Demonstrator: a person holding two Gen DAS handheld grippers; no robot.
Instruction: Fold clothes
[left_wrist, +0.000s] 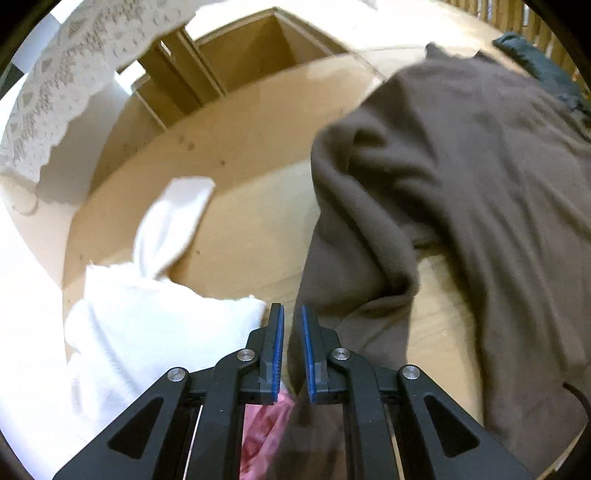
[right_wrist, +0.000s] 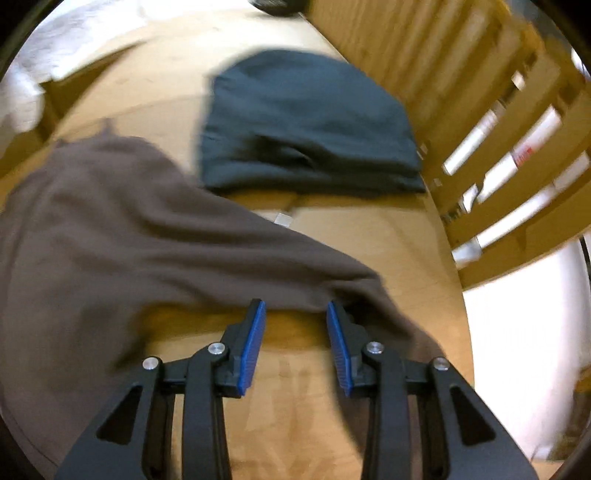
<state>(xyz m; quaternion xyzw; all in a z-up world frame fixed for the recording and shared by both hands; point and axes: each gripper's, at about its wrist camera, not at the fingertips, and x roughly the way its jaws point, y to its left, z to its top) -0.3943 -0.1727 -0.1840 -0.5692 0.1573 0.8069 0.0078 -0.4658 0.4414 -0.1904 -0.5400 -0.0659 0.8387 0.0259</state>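
A: Starting at the left, what is lying there, and why?

B: A white garment (left_wrist: 147, 325) is sitting bunched at the left end of the desk (left_wrist: 240, 155), well clear of the working space. I judge it is waiting its turn. Something pink (left_wrist: 266, 424) is showing under the left gripper; I cannot tell what it is.

A: And the left gripper itself?

B: The left gripper (left_wrist: 293, 314) is pointing steeply down with its jaws standing narrow. A brown fabric edge is running down between the pads, so it looks to be pinching a hem of the brown garment (left_wrist: 461, 184), though the blur is hiding the contact.

A: Where is the brown garment lying?

B: It is spreading across the middle of the desk, rumpled, one fold bulging up and a strip of bare wood showing beneath it. Holding one edge is probably meant to draw the cloth flat before a fold.

A: And further right?

B: The right gripper (right_wrist: 295, 310) is hovering with its jaws partly apart, nothing between them, the fingertips just at the near edge of a brown flap. I judge it is lining up on the matching corner.

A: Beyond that?

B: A dark teal garment (right_wrist: 310, 125) is lying folded near the slatted wooden rail (right_wrist: 498, 110), likely finished and set aside.
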